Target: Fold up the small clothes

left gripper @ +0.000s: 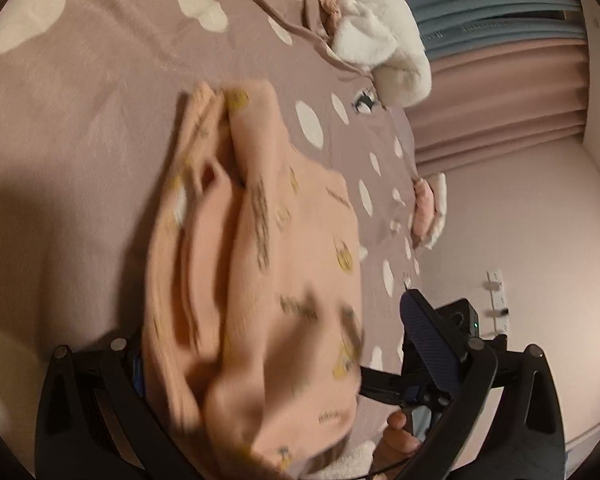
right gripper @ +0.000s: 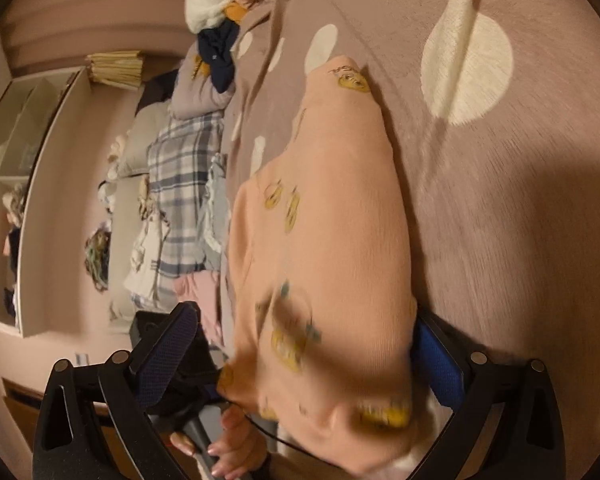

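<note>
A small peach garment with yellow cartoon prints [left gripper: 260, 264] lies rumpled and folded over on a mauve bedspread with cream dots [left gripper: 100, 120]. It drapes across my left gripper [left gripper: 276, 344]; the left finger is hidden under the cloth, and the right finger [left gripper: 428, 332] stands clear beside it, jaws wide apart. In the right wrist view the same garment [right gripper: 324, 240] covers the gap of my right gripper [right gripper: 300, 360], jaws wide; the left pad [right gripper: 168, 352] is bare and the blue right pad [right gripper: 436, 364] touches the cloth edge. Motion blur hides any grip.
A white fluffy blanket [left gripper: 380, 32] and small clothes lie at the far end of the bed. Pink curtains [left gripper: 500, 100] hang beyond. In the right wrist view a plaid cloth [right gripper: 184, 192], piled clothes and a shelf unit [right gripper: 32, 200] sit left of the bed.
</note>
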`<state>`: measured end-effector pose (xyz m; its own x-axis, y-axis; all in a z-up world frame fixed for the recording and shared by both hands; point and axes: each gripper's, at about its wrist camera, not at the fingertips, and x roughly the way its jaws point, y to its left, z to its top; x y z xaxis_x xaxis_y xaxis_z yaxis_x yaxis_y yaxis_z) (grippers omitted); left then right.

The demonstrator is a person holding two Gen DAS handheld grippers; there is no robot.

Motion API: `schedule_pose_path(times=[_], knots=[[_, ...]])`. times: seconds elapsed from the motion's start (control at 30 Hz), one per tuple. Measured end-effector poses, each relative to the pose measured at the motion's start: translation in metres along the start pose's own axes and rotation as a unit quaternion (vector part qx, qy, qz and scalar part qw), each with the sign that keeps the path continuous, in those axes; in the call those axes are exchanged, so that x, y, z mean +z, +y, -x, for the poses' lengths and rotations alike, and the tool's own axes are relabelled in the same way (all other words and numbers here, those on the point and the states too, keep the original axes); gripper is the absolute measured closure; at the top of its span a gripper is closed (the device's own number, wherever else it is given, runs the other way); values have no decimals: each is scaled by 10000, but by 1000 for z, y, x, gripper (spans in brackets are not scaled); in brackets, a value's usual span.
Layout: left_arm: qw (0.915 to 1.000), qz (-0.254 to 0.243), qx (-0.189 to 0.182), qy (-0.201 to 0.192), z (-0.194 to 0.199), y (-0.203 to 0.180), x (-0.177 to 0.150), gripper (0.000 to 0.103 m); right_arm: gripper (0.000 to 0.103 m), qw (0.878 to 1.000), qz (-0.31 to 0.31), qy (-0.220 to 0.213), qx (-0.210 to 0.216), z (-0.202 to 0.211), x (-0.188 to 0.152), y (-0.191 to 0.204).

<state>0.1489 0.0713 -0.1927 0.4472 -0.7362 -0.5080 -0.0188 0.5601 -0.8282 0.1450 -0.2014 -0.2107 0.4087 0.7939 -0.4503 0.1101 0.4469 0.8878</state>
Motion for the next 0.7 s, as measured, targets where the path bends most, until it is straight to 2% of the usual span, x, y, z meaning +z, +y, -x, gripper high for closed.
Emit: schedule_pose_path(times=[0.03,0.07,0.13,0.17,0.23,0.27,0.3,0.4,0.5,0.6,0.7], knots=[[9999,45,97,-69,-1,2,1,7,1,10000,-6,4,-11,-2,2,1],[9996,75,250,-136,-2,4,1,14,1,10000,41,2,-20,-4,3,2],[9980,-18,592,-235,-4,2,0,40,4,9998,173,-39,-56,-6,3,6],[9959,-213,831,-277,-6,-1,-2,46,11,9997,206,-62,-142,-7,1,6],[9924,-488,1084,-318,-8,-6,-5,59,33,9990,277,-72,-332,-9,-1,6],[9911,-542,1170,-323,-8,-8,-7,64,56,9983,303,-56,-500,-12,-3,4],[9912,-529,1167,-332,-8,-8,-7,74,70,9976,272,-62,-638,-14,-3,1],[9918,-539,1044,-498,-3,-13,-5,81,72,9977,302,-227,-571,-8,-6,1],[9888,-768,1136,-585,4,-26,-8,82,73,9948,688,-340,-663,0,-9,22],[9877,-919,992,-787,14,-45,-10,82,74,9910,1039,-535,-646,14,-10,44],[9824,-1263,921,-1021,29,-77,-15,82,74,9858,1406,-715,-570,34,-15,68]])
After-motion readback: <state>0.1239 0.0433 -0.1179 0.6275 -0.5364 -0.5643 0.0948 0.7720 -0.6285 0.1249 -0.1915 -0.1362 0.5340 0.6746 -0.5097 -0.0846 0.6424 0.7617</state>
